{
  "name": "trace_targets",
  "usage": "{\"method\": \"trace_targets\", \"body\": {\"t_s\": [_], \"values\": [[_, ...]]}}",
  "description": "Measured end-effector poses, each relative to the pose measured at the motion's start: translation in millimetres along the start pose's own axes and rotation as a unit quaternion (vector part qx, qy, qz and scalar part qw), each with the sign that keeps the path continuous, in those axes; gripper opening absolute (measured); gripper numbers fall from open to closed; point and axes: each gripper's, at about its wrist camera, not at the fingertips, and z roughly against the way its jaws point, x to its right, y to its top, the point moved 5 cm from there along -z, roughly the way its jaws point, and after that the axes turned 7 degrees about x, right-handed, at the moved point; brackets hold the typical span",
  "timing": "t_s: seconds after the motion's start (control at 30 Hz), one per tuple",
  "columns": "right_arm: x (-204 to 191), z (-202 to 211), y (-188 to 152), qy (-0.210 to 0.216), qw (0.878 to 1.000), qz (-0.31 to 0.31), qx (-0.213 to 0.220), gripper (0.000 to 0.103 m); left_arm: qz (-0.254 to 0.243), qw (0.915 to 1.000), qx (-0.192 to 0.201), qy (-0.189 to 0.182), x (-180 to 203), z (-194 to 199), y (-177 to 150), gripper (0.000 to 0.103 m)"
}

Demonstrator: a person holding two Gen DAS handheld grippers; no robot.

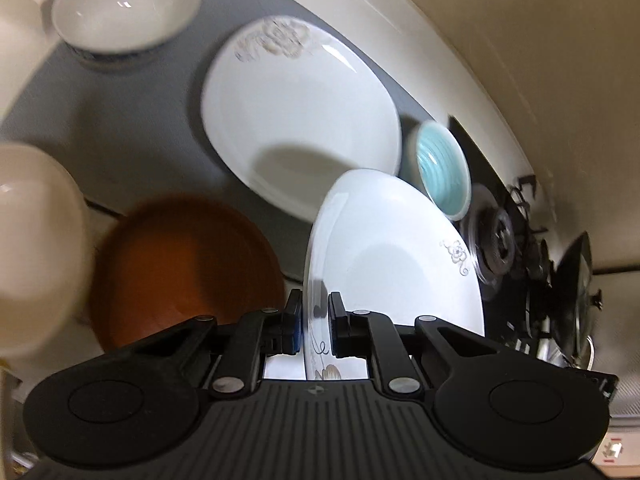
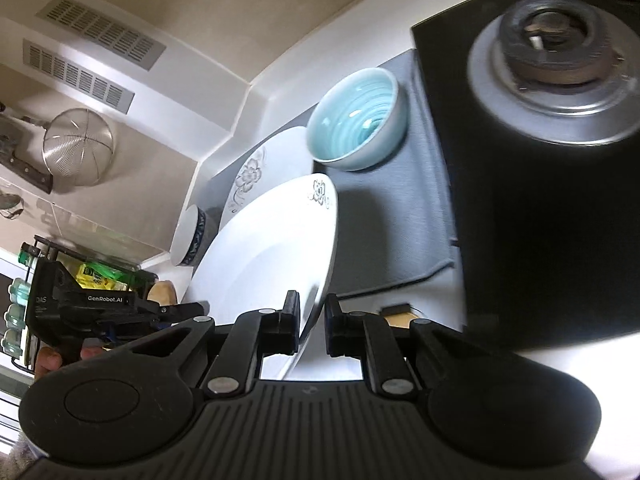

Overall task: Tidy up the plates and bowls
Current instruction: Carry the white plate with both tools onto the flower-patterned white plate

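Note:
A white flower-patterned plate (image 1: 392, 264) is held tilted on edge above the grey mat (image 1: 132, 132). My left gripper (image 1: 315, 330) is shut on its rim. My right gripper (image 2: 312, 330) straddles the same plate (image 2: 272, 256) at its opposite rim; a narrow gap shows beside the right finger. A second white flowered plate (image 1: 300, 112) lies flat on the mat behind it, also in the right wrist view (image 2: 272, 160). A light blue bowl (image 2: 354, 120) stands beside it. A white bowl with blue trim (image 1: 124, 12) stands farther back. A brown bowl (image 1: 188, 268) sits near left.
A black gas hob with a burner (image 2: 556, 60) adjoins the mat. A pan with lid (image 1: 576, 280) stands on the hob. A cream bowl (image 1: 36, 240) is close at left. A strainer (image 2: 78, 144) and a knife (image 2: 28, 168) hang on the wall.

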Motion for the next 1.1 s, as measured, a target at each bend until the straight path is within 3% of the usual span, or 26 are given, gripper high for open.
{"method": "trace_targets", "body": {"t_s": [0.17, 0.37, 0.77, 1.1], "values": [[-13.1, -32.6, 2.9, -0.005, 1.000, 0.004, -0.011, 0.013, 0.008, 0.9996, 0.001, 0.027, -25.2, -4.0, 21.6, 0.013], [-23.9, -62.1, 7.5, -0.021, 1.000, -0.001, -0.011, 0.014, 0.022, 0.9994, -0.005, 0.027, -49.7, -11.3, 45.3, 0.013], [-40.1, -104.6, 27.9, -0.088, 0.996, 0.009, 0.007, 0.014, 0.008, 0.9997, -0.023, 0.004, -61.4, -32.4, 93.9, 0.013], [-40.1, -125.8, 30.0, -0.141, 0.989, 0.001, 0.045, 0.013, 0.048, 0.9976, -0.025, -0.043, -79.1, -33.4, 110.2, 0.013]]}}
